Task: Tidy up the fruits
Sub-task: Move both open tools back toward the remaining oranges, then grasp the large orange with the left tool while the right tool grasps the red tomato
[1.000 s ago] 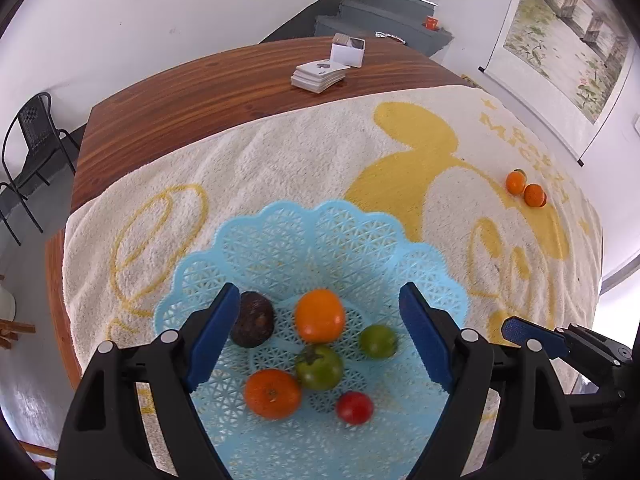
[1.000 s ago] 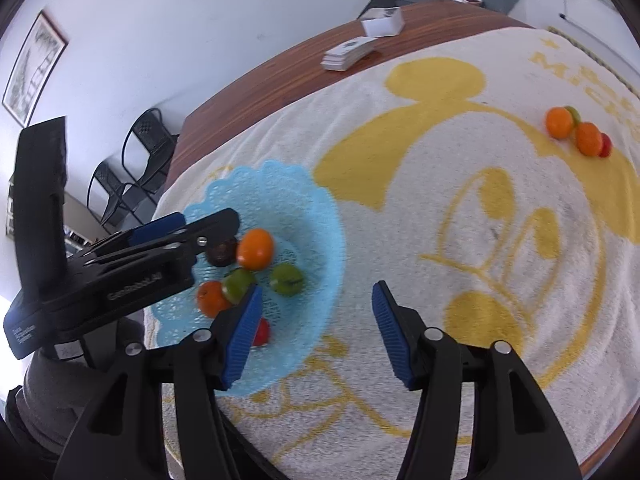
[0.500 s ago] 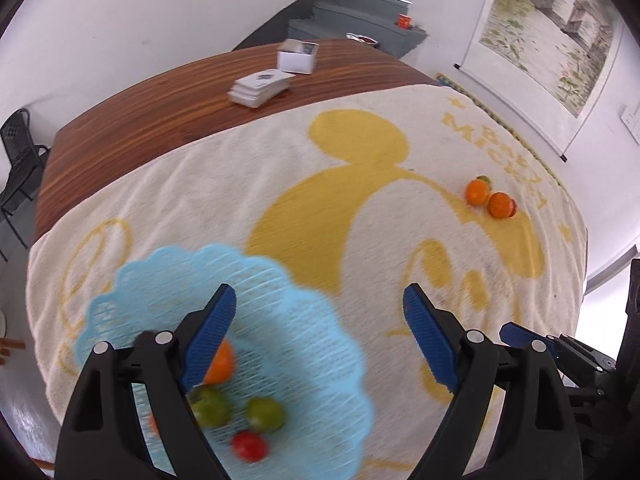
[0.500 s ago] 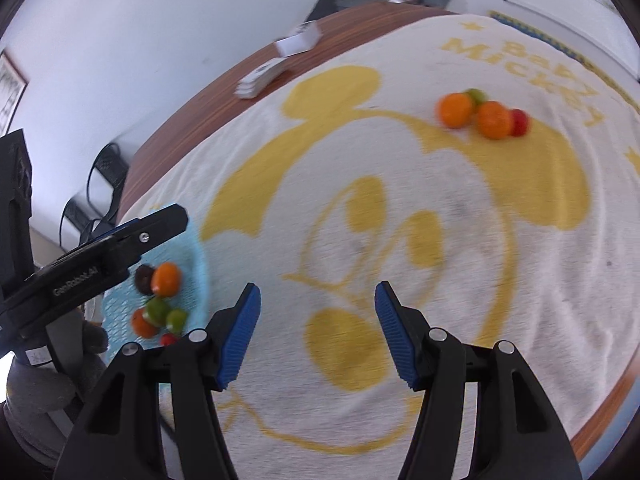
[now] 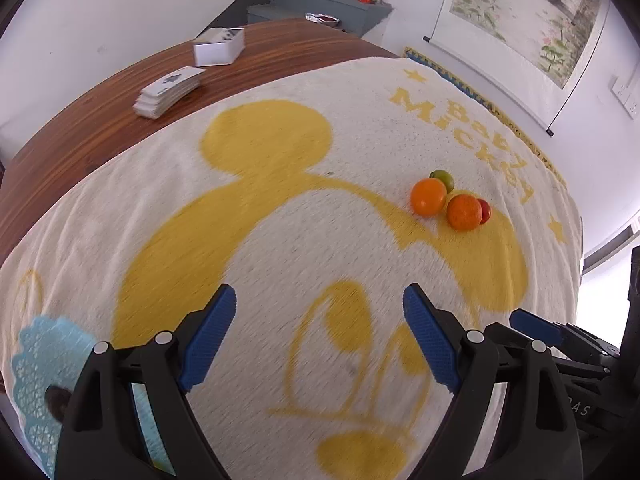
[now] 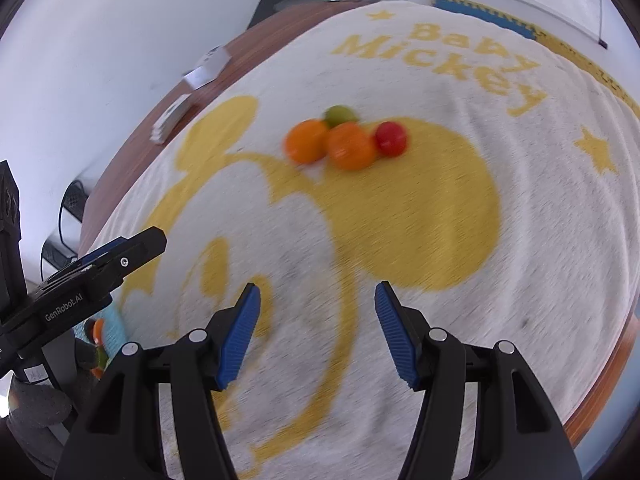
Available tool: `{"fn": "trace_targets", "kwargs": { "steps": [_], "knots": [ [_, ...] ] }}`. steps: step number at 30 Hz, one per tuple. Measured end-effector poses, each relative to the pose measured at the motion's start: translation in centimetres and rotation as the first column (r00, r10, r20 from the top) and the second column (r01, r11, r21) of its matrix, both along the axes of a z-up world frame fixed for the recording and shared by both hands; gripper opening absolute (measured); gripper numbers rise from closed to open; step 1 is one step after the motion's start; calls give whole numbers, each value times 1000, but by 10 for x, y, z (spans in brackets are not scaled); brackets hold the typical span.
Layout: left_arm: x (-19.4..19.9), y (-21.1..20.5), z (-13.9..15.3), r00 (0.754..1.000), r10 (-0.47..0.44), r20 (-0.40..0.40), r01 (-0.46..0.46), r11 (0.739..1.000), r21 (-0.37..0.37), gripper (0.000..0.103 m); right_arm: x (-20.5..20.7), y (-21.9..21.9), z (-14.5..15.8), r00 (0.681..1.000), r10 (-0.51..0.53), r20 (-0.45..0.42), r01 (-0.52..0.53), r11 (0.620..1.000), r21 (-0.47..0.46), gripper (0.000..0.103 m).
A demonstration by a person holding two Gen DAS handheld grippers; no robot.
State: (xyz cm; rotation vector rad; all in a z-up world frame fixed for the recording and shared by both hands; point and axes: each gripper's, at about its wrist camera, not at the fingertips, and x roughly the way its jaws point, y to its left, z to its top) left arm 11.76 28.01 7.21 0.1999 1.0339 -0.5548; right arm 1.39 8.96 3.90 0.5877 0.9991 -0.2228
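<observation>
Left gripper spread wide and empty above the cream towel, over its yellow printed figure. Right gripper likewise parted, nothing between the blue pads, also above the towel. Four loose fruits clustered ahead of both, touching or nearly so: a smooth orange fruit, a second orange one just beside it, a small green fruit behind the first, a small red fruit tucked against the second. Blurred in the right wrist view, so exact contact hard to judge there. Blue lattice basket at the towel's near left edge, well apart from the cluster, with something dark, possibly a fruit, inside. Stack of cards and a white box on the bare wooden table beyond the towel.
</observation>
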Motion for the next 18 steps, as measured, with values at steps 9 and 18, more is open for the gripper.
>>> {"fn": "trace_targets", "kwargs": {
  "steps": [9,18],
  "knots": [
    [17,-64,-13,1000,-29,-8,29,999,27,87,13,-56,-9,1000,-21,-2,21,1000,-20,60],
    [31,-109,-30,999,-43,-8,44,997,69,87,37,-84,-15,999,32,4,-32,996,-78,60]
  ]
}}
